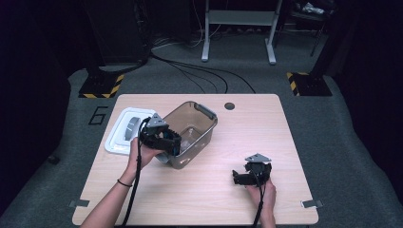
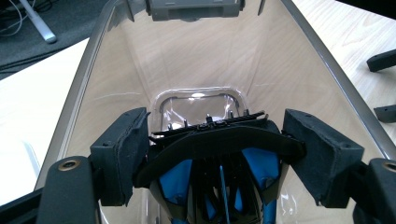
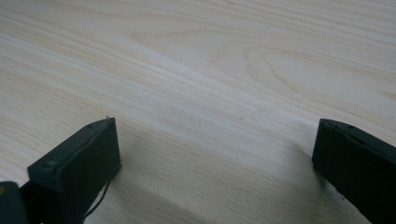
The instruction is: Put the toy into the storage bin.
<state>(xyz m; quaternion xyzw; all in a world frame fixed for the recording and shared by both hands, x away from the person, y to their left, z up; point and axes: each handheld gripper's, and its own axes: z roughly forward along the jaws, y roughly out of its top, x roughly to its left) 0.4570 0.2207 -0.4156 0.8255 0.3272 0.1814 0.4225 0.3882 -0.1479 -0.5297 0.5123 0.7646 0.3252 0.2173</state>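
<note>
Tabletop: left gripper (image 2: 212, 140) reaches into tilted bin (image 2: 299, 60).

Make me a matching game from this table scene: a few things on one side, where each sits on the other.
Things:
1. clear plastic bin
2. white lid
3. black and blue item
4. right tongs

Places:
A. between the left tongs' pads, inside the bin
B. table middle
C. table's left edge, beside the bin
D. low over bare wood, jaws apart, nothing between

Pairs: 1-B, 2-C, 3-A, 4-D

Black-and-blue headset (image 2: 219, 154), clamped between the left gripper's pads, held inside a clear, open-topped plastic bin (image 1: 190, 130) on the bench.
</note>
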